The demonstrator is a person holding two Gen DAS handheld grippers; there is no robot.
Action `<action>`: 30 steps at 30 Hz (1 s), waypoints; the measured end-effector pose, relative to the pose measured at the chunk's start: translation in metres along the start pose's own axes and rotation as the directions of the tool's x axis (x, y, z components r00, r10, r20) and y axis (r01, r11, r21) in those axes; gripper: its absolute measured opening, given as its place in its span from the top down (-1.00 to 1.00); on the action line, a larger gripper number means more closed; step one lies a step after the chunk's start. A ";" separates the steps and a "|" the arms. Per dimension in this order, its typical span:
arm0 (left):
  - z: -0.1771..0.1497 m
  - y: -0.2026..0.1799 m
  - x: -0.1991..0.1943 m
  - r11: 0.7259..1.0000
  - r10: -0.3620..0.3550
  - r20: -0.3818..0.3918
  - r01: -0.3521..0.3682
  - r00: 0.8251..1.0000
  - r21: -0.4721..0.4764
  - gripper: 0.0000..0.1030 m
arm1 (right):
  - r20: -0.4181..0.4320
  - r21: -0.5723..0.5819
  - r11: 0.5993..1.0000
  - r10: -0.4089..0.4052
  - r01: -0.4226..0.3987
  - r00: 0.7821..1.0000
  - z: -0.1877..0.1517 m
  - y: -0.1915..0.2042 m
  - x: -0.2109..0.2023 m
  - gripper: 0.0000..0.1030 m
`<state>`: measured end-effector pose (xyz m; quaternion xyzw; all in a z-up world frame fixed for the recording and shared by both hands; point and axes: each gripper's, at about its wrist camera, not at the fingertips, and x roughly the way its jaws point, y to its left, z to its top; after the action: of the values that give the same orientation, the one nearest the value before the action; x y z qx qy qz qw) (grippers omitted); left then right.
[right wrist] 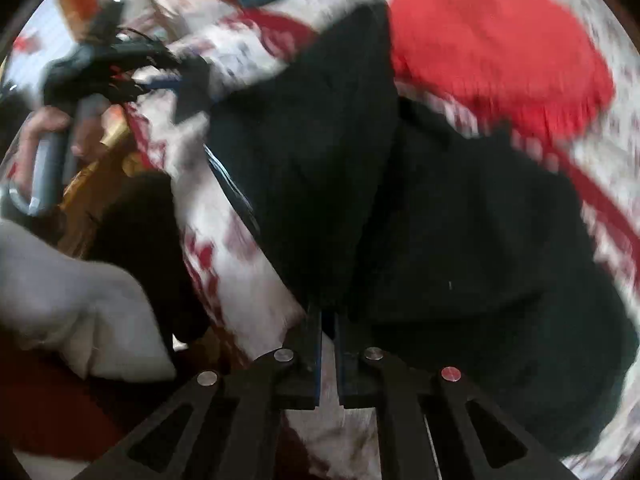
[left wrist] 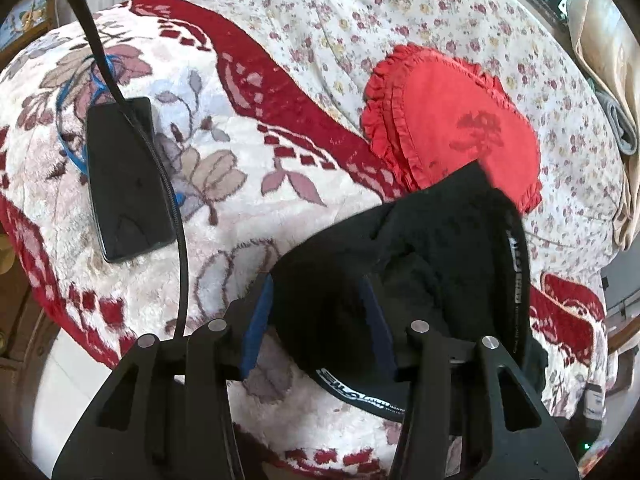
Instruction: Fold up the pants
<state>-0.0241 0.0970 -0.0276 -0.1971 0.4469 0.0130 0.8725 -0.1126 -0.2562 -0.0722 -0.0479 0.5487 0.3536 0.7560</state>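
The black pants (left wrist: 420, 256) lie bunched on a red-and-cream floral blanket (left wrist: 224, 216), with the printed waistband (left wrist: 360, 394) showing near my fingers. My left gripper (left wrist: 320, 304) is open, its blue-padded fingers (left wrist: 256, 320) on either side of a fold of the black fabric. In the blurred right wrist view the pants (right wrist: 460, 240) spread across the blanket (right wrist: 248, 272). My right gripper (right wrist: 328, 316) is shut on the near edge of the pants. The left gripper and the hand holding it (right wrist: 80, 92) show at the upper left there.
A black phone (left wrist: 126, 178) with a cable lies on the blanket at the left. A red frilled pillow (left wrist: 452, 120) lies just beyond the pants on a flowered sheet (left wrist: 360, 12). The bed's edge drops off at the left and near side.
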 end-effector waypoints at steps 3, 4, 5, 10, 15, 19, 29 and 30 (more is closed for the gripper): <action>-0.002 -0.002 0.003 1.000 0.014 0.001 -0.014 1.000 0.018 0.10 | 0.106 0.021 0.997 0.074 -0.077 0.992 0.019 -0.001 -0.031 0.57; -0.002 -0.002 0.005 1.000 0.015 -0.001 -0.015 1.000 0.026 0.10 | 0.148 0.021 0.996 0.087 -0.091 0.985 0.028 -0.001 -0.043 0.01; -0.002 -0.003 0.009 0.999 0.016 -0.007 -0.015 1.000 0.034 0.10 | 0.195 0.030 0.996 0.082 -0.089 0.977 0.040 -0.002 -0.053 -0.29; 0.002 -0.008 0.033 0.998 0.038 -0.043 -0.036 0.998 0.058 0.10 | 0.379 0.073 0.997 -0.018 -0.010 0.925 0.121 -0.021 -0.061 -0.60; 0.014 -0.025 0.050 0.991 0.035 -0.044 -0.029 0.998 0.129 0.10 | 0.271 0.180 0.984 -0.049 -0.001 0.961 0.195 -0.062 0.006 -0.25; 0.031 -0.040 0.086 0.984 0.076 -0.085 -0.061 0.993 0.168 0.10 | 0.199 0.186 0.982 -0.013 -0.025 0.980 0.207 -0.071 0.041 0.85; 0.073 -0.037 0.096 0.981 0.071 -0.070 -0.057 0.995 0.187 0.07 | 0.322 0.016 0.987 0.145 -0.159 0.935 0.212 0.014 -0.012 0.87; 0.074 -0.028 0.086 0.983 0.064 -0.064 -0.051 0.996 0.177 0.07 | 0.316 0.006 0.985 0.160 -0.171 0.935 0.209 0.022 -0.008 0.87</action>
<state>0.0902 0.0843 -0.0472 -0.1068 0.4818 -0.0081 0.8697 0.0396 -0.1473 0.0241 0.0678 0.4294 0.4098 0.8019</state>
